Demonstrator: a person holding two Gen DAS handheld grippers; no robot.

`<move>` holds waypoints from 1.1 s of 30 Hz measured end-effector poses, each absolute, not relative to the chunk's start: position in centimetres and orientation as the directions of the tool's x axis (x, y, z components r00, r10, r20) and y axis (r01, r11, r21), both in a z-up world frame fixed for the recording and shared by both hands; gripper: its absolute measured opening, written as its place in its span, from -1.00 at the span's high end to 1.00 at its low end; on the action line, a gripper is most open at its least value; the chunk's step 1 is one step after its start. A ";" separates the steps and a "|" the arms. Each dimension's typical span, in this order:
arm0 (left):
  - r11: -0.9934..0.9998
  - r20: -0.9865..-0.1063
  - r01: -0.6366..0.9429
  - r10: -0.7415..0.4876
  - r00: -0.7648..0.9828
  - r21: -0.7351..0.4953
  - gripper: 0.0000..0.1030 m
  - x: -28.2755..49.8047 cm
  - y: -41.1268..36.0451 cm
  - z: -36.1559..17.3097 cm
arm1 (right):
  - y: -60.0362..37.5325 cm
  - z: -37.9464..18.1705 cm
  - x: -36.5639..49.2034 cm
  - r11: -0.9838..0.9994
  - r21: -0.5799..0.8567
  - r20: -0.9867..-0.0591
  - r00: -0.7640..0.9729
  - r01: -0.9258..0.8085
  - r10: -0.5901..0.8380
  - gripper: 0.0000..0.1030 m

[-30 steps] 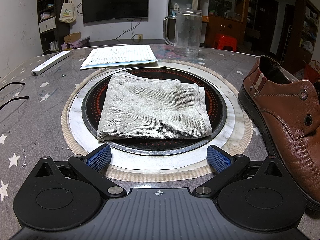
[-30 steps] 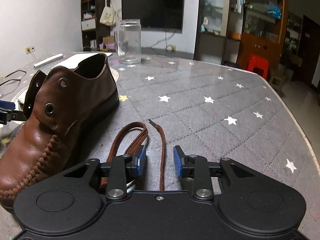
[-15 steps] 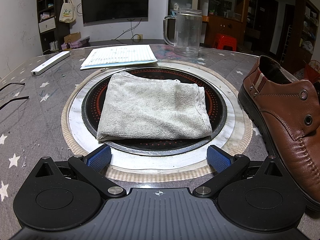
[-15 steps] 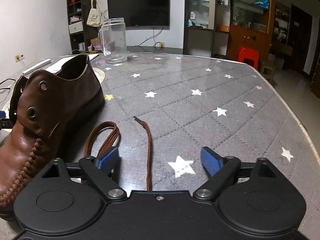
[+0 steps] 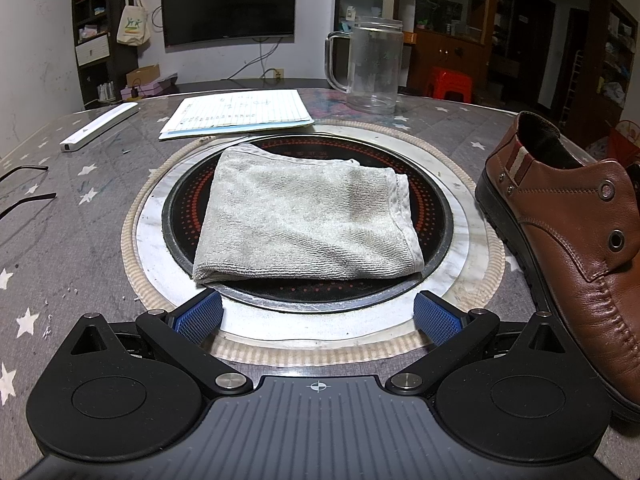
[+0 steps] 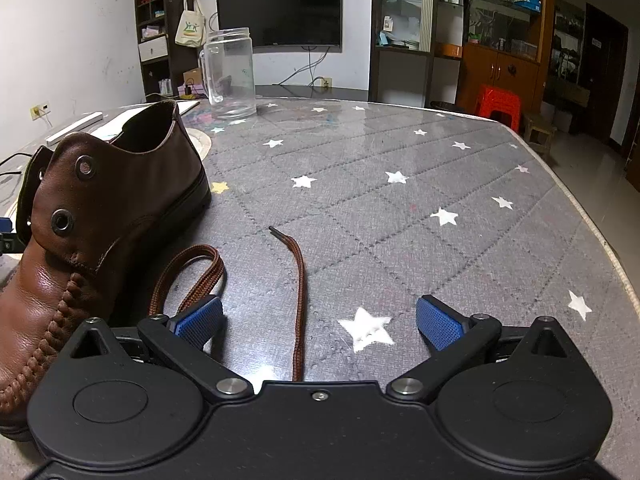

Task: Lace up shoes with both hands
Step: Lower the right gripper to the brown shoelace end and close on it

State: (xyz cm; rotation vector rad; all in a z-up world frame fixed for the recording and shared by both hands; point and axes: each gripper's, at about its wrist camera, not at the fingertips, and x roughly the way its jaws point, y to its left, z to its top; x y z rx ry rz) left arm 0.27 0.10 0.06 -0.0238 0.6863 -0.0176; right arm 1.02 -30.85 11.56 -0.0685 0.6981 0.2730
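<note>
The flat brown woven shoelace (image 6: 298, 304) is lying loose on the grey star-printed quilted surface (image 6: 420, 208) just beside the brown leather lace-up shoe (image 6: 100, 216), its eyelets showing no lace. The right gripper (image 6: 319, 322) is hovering with fingers spread fully wide around the lace's straight end, holding nothing; the left gripper (image 5: 318, 316), on the shoe's other side, is gaping equally empty. Closing too high risks pinching air or skidding the limp lace sideways.

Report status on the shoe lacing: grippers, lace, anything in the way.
Left gripper open, empty, facing towel. Right gripper open over loose lace. Shoe unlaced, eyelets bare. Nothing in the way.
</note>
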 end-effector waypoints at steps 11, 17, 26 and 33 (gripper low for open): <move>1.000 -0.644 0.001 -0.014 0.765 -0.021 -0.98 0.4 -0.1 0.4 | -30.3 11.8 1.0 0.961 0.016 -0.653 0.726 -0.274 0.218 -0.96; 0.998 -0.633 0.056 -0.059 0.772 -0.026 -0.78 -0.4 -0.6 1.5 | -29.6 12.6 0.8 0.937 0.022 -0.672 0.689 -0.349 0.272 -0.37; 0.972 -0.574 0.234 -0.190 0.796 0.003 -0.26 -2.1 -3.1 5.1 | -29.4 13.2 1.3 0.924 0.048 -0.691 0.655 -0.381 0.306 0.39; 0.912 -0.525 0.404 -0.312 0.792 0.067 0.14 -3.3 -6.2 7.7 | -29.3 13.5 2.0 0.926 0.023 -0.696 0.659 -0.377 0.286 0.61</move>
